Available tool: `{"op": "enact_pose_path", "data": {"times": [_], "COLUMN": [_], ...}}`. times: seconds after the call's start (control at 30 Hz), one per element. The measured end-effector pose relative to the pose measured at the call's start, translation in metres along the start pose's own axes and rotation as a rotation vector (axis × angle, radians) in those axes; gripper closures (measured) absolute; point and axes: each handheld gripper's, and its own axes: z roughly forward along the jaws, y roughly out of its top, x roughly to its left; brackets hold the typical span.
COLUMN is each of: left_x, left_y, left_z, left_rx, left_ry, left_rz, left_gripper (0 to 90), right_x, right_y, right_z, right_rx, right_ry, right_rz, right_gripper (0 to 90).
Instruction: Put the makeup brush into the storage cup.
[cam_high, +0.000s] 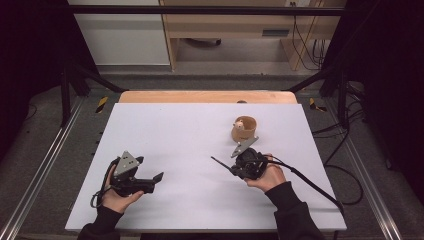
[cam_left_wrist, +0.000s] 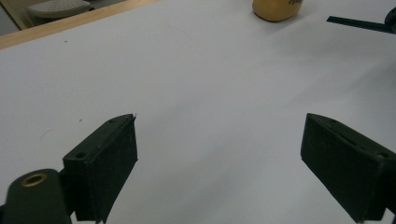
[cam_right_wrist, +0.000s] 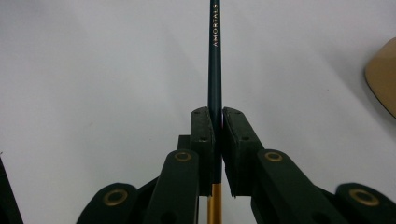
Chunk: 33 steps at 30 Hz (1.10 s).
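Note:
My right gripper (cam_right_wrist: 218, 116) is shut on a dark teal pencil (cam_right_wrist: 215, 56) with gold lettering, which runs straight out beyond the jaws over the white mat. In the high view the right gripper (cam_high: 235, 170) sits at centre right, and the pencil (cam_high: 220, 164) points left and slightly away. A tan round cup (cam_high: 244, 128) with a small pale object inside stands just beyond that hand. My left gripper (cam_high: 149, 168) rests at the near left. Its jaws (cam_left_wrist: 219, 135) stand wide open over bare mat with nothing between them.
A white mat (cam_high: 190, 130) covers the table, and a wooden edge (cam_high: 200, 96) shows along the far side. From the left gripper view the cup (cam_left_wrist: 275, 9) and the pencil tip (cam_left_wrist: 355, 23) lie far ahead to the right. Black frame posts and cables flank the table.

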Motion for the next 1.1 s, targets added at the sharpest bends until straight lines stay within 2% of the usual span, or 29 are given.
{"op": "enact_pose_path", "data": {"times": [0.3,0.4,0.43,0.5,0.83,0.9,1.03,1.1], "left_x": [-0.008,-0.013,-0.013,-0.018,-0.030,-0.031,-0.035,-0.036], "left_y": [0.003,0.005,0.005,0.008,0.021,0.022,0.026,0.027], "left_z": [0.007,0.011,0.011,0.013,0.018,0.019,0.022,0.023], "left_rx": [0.033,0.050,0.050,0.064,0.068,0.069,0.084,0.082], "left_ry": [-0.037,-0.057,-0.057,-0.068,-0.100,-0.105,-0.114,-0.116], "left_rz": [0.056,0.092,0.092,0.128,0.203,0.206,0.245,0.245], "left_gripper": [10.3,10.3,10.3,10.3,10.8,10.9,11.2,11.4], "right_x": [0.001,0.002,0.002,0.004,0.007,0.008,0.009,0.009], "right_y": [0.002,0.003,0.003,0.005,0.006,0.006,0.006,0.006], "right_z": [-0.003,-0.004,-0.004,-0.004,-0.010,-0.010,-0.009,-0.009], "right_rx": [-0.002,-0.003,-0.003,-0.001,-0.028,-0.029,-0.033,-0.031], "right_ry": [0.034,0.040,0.040,0.048,0.054,0.054,0.056,0.059], "right_rz": [-0.021,-0.034,-0.034,-0.038,-0.063,-0.063,-0.071,-0.076], "right_gripper": [83.2,83.2,83.2,83.1,83.2,83.2,83.1,83.1]}}
